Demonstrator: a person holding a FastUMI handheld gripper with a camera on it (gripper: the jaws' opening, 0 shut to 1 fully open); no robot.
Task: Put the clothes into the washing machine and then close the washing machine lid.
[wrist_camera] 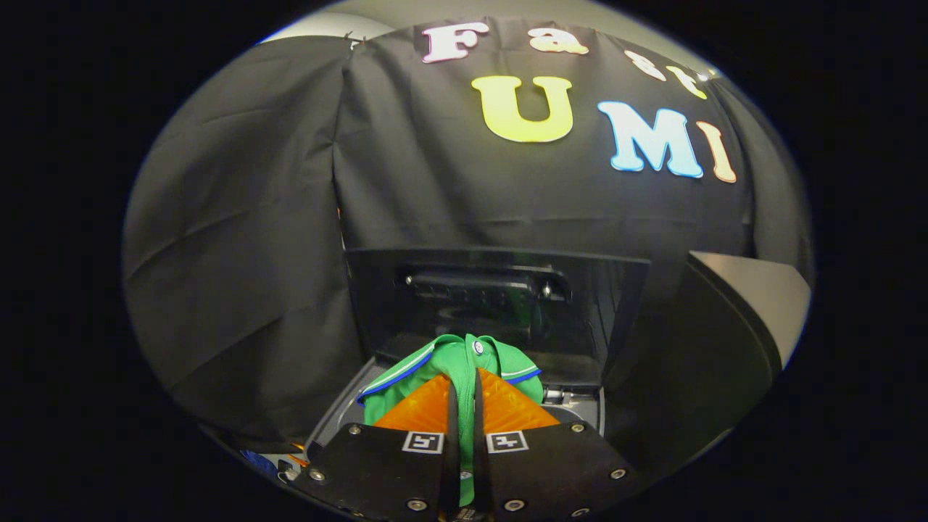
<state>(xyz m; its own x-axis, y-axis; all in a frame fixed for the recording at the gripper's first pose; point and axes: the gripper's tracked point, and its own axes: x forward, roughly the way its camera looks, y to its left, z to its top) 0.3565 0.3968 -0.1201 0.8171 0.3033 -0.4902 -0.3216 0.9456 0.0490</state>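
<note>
Against the booth's black cloth, the washing machine's lid [500, 304] stands raised; your gripper [464, 395] has its jaws pinched nearly closed on the green shirt [453, 359]: soft, light, limp, best gripped by a bunched fold.

The gripper [464, 395] has two flat plates fixed with round screws. Each plate carries one square black-and-white marker near the fingers.

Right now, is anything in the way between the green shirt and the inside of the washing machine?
Nothing visible blocks it. The tool is shut on the green shirt, holding it over the washing machine. The lid stands raised just beyond the shirt, leaving the opening below uncovered.
</note>
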